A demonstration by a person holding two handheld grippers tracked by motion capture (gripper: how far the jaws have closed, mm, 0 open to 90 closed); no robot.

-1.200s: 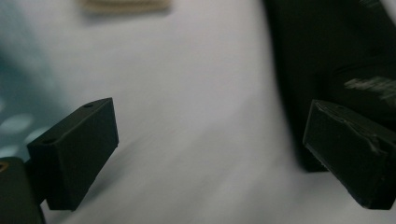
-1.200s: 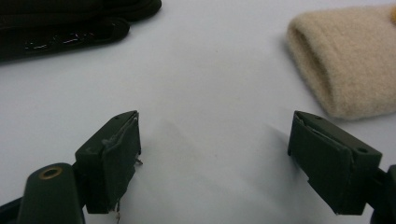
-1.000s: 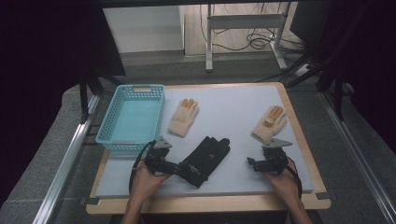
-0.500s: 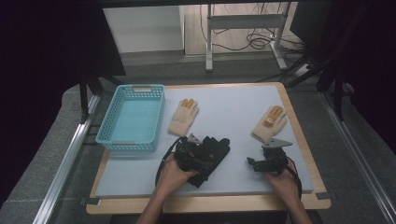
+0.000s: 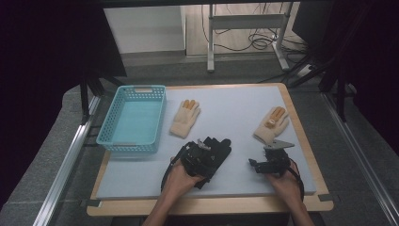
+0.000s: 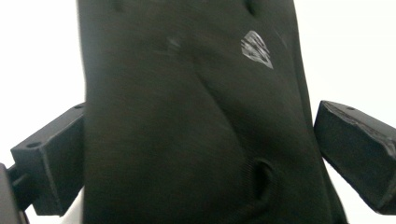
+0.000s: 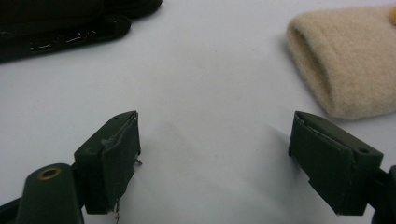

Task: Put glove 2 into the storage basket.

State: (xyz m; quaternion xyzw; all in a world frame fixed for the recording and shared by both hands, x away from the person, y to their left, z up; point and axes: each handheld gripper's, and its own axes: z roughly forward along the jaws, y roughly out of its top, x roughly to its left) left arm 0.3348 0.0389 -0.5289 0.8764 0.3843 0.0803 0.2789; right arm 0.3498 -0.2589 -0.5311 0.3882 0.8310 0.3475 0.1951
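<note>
Black glove [image 5: 214, 153] at lower centre of the high view, long axis up-right — straddled by left gripper [image 5: 201, 153], jaws spread wide, not yet pinching; right gripper [image 5: 256, 165] gaping, idle.

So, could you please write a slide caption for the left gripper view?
Left gripper open, its jaws straddling the black glove on the white mat.
</note>
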